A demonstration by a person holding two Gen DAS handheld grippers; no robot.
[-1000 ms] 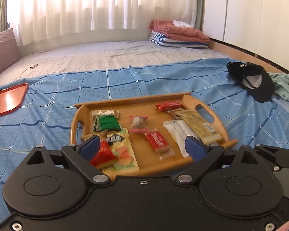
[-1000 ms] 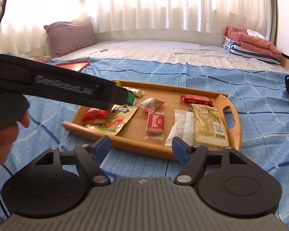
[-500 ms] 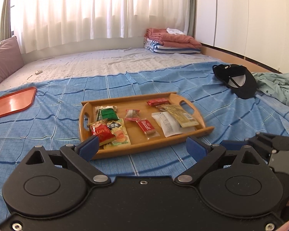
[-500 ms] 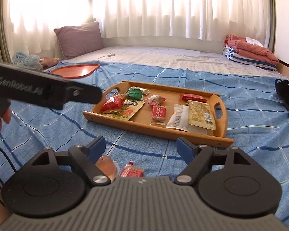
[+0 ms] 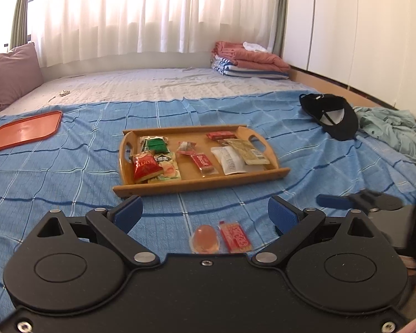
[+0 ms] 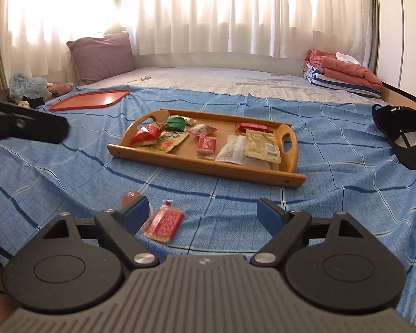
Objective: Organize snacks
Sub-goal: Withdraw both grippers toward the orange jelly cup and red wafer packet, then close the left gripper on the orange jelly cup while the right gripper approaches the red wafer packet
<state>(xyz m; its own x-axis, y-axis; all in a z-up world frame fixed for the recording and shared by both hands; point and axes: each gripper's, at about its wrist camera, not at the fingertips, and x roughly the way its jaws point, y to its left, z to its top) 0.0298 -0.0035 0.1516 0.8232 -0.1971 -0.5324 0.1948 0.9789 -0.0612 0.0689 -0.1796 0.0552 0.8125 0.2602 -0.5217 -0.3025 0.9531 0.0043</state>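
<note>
Both tools have drawn back from the wooden tray (image 5: pixel 199 186); a jelly cup (image 5: pixel 204 239) and red packet (image 5: pixel 235 236) now show. Left tool (image 5: pixel 205 212) wide open, empty; right tool (image 6: pixel 202 213) opening, empty, tilted down.

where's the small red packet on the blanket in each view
Left wrist: red packet at bottom centre, right of the jelly cup, between the open fingers.
Right wrist: red packet at lower left of centre, by the left finger.
Shared landmark: wooden tray just beyond it.

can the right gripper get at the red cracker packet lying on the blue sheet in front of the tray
Probably yes: the red cracker packet lies flat on the blue sheet just ahead of the right gripper, whose empty jaws are opening, with nothing between.
</note>
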